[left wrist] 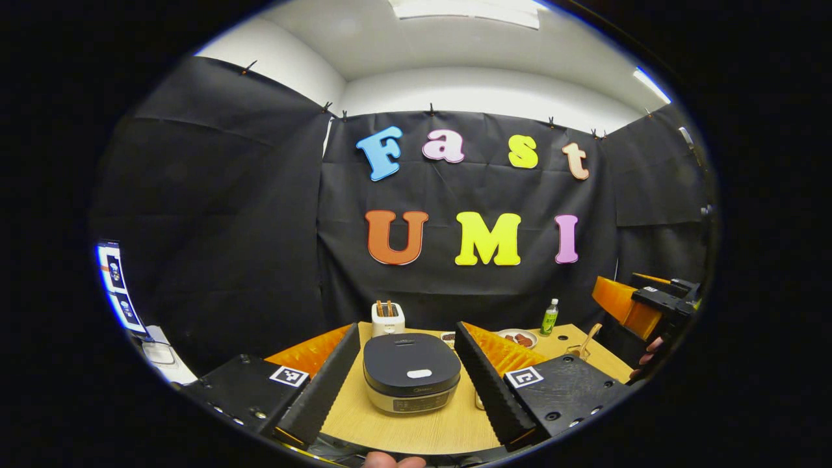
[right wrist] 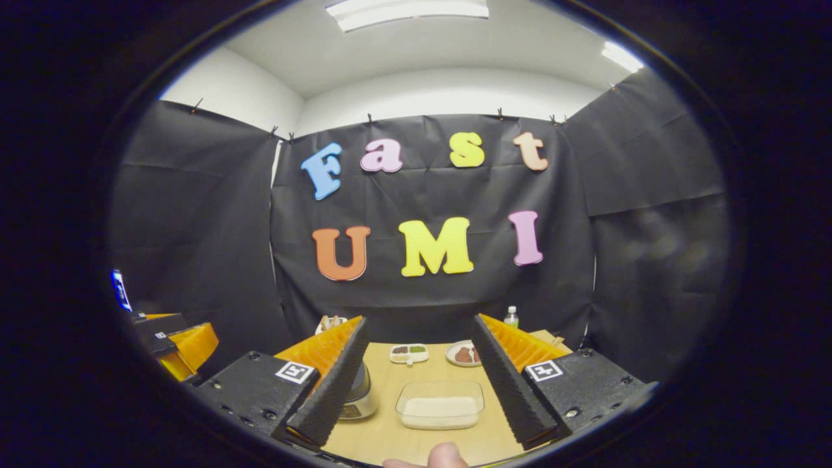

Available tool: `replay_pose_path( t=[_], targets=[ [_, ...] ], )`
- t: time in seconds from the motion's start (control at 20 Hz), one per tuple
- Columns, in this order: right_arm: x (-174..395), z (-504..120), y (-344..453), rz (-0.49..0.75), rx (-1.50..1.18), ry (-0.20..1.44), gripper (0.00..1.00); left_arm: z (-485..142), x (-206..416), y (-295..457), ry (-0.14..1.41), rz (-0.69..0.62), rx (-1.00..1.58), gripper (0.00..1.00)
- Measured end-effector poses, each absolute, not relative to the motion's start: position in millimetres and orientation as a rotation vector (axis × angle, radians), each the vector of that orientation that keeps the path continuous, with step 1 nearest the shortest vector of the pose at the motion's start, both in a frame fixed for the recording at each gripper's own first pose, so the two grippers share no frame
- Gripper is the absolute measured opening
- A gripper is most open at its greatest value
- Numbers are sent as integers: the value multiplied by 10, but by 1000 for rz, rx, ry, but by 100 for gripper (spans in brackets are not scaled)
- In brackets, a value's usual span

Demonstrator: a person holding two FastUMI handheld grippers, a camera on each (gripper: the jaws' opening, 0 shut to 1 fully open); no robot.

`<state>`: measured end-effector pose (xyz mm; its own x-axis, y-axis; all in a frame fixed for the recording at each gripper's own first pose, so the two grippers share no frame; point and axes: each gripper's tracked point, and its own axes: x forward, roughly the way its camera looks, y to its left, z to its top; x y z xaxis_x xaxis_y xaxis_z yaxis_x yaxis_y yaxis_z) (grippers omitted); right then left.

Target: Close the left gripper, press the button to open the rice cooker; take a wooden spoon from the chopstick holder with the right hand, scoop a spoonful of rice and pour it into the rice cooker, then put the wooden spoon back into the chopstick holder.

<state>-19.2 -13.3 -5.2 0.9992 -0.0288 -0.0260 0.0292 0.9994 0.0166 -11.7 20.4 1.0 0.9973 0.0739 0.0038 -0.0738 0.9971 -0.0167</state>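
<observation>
The rice cooker (left wrist: 411,380) has a dark shut lid with a white button (left wrist: 419,374) and stands on the wooden table (left wrist: 364,422), framed by my left gripper (left wrist: 406,331), whose fingers are open and hold nothing. A wooden spoon (left wrist: 589,338) stands in the chopstick holder (left wrist: 577,352) at the table's right. My right gripper (right wrist: 419,322) is open above a clear container of rice (right wrist: 441,404). The rice cooker (right wrist: 359,393) shows partly behind its left finger. The other gripper (left wrist: 650,302) hangs at the far right in the left gripper view.
A white toaster (left wrist: 387,318) stands behind the cooker. A plate of food (left wrist: 518,338) and a green bottle (left wrist: 550,317) sit at the back right. A small divided dish (right wrist: 409,353) and a plate (right wrist: 463,354) lie beyond the rice container. A thumb (right wrist: 445,455) shows at the bottom edge.
</observation>
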Motion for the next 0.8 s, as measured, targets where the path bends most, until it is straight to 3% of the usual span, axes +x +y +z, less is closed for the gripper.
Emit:
replay_pose_path(
  t=[0.8],
  targets=[
    [-36, -117, -594, -93, 23, 21, 99, -77, 89, -112, 45, 94, -17, 95]
  ],
)
